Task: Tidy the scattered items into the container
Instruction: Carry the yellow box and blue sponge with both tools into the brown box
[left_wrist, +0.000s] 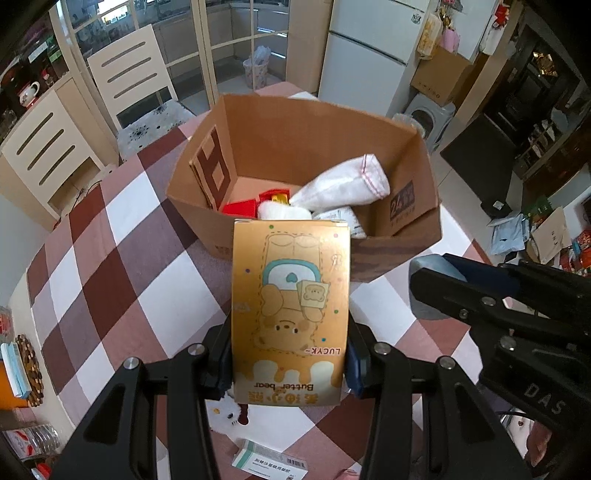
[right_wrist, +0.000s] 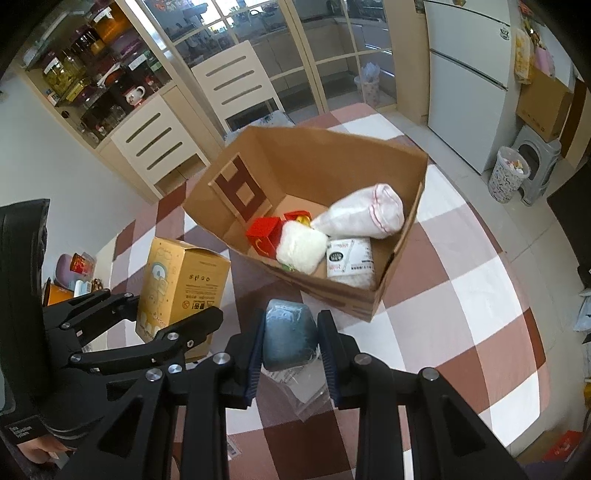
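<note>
My left gripper (left_wrist: 290, 363) is shut on a tall yellow carton printed with a bear (left_wrist: 290, 306), held above the checked tablecloth just short of the open cardboard box (left_wrist: 406, 221). In the right wrist view the same yellow carton (right_wrist: 181, 284) and left gripper (right_wrist: 147, 325) show at the left. My right gripper (right_wrist: 290, 347) is shut on a blue-grey rounded packet (right_wrist: 290, 334), also held in front of the cardboard box (right_wrist: 402, 236). In the left wrist view that packet (left_wrist: 432, 266) and right gripper (left_wrist: 436, 288) appear at the right. The box holds a rolled white cloth (right_wrist: 364, 216), a red carton (right_wrist: 264, 230), a white fluffy item (right_wrist: 301, 247) and a labelled pack (right_wrist: 349, 258).
A medicine box (left_wrist: 269, 463) and a white plush toy (left_wrist: 227, 413) lie on the tablecloth (left_wrist: 110, 266) below my left gripper. A clear bag (right_wrist: 299, 391) lies under the right gripper. Two cream chairs (left_wrist: 129, 74) stand behind the table, a fridge (left_wrist: 373, 48) further back.
</note>
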